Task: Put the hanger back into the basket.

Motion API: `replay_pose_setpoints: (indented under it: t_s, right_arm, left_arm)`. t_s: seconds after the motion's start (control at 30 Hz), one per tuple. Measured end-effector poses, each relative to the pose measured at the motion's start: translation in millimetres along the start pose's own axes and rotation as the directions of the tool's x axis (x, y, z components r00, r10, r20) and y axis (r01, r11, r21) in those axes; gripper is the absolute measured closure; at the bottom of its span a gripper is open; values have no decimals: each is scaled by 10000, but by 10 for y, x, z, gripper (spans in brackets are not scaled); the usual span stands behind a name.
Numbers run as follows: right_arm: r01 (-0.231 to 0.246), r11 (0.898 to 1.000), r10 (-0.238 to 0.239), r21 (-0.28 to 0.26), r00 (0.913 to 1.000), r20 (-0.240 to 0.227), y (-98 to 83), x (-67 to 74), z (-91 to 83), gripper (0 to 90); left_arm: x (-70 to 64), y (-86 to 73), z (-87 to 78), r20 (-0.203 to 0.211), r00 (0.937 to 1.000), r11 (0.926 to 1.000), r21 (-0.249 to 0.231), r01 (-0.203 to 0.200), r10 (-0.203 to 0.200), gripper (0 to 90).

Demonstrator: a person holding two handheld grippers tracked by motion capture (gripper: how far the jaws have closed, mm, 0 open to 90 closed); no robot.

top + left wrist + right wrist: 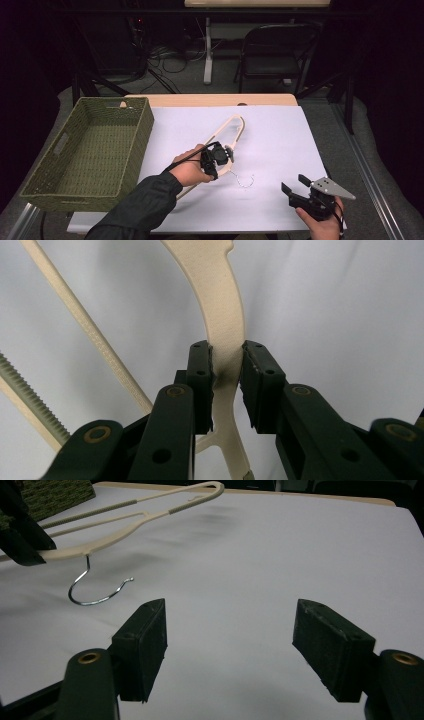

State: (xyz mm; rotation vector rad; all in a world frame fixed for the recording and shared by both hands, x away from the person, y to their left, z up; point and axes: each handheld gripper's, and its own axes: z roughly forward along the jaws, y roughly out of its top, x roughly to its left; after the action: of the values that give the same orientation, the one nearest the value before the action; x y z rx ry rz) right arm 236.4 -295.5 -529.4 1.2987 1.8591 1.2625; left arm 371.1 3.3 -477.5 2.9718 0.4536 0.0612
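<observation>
At the table's left edge sits a woven green basket (87, 150), open-topped and empty, probably the place the work is bound for. Just right of it, the left gripper (216, 159) has its jaws pinched on the cream hanger (231, 131) near the neck, where the shoulder is thick enough to grip firmly; the left gripper view shows the pads (200, 385) pressed against both faces. Gripped there, the hanger seems to ride slightly off the white table cover (280, 140), with its wire hook (244, 181) hanging toward the person. Farther right, the right gripper (295, 186) rests near the table's front edge with jaws spread wide, holding nothing, likely kept clear.
</observation>
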Motion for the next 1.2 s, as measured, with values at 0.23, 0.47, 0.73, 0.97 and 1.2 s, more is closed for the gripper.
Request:
replay_pose_setpoints:
  t_s: [0.23, 0.47, 0.73, 0.97, 1.2]
  right_arm:
    - [-15, 10000, 15, 27, 10000, -8, -2, 1, 3, 294]
    - [-22, 10000, 22, 44, 10000, 21, -3, -14, -5, 294]
    - [-84, 10000, 84, -21, 10000, 27, -8, -1, 8, 294]
    - [-87, 9999, 86, 67, 10000, 38, -9, -7, 0, 293]
    - [-84, 10000, 84, -2, 9999, 57, -13, 0, 16, 291]
  left_arm:
    - [57, -38, -155, -227, 9964, 9965, -205, 807, -812, 755]
    - [128, -106, -354, -474, 9889, 9892, -471, 1384, -1406, 755]
    - [188, -154, -594, -751, 9814, 9833, -562, 1729, -1769, 755]
    - [268, -265, -767, -973, 9717, 9749, -784, 2082, -2153, 755]
    - [368, -434, -899, -898, 9572, 9575, -1155, 2645, -2752, 754]
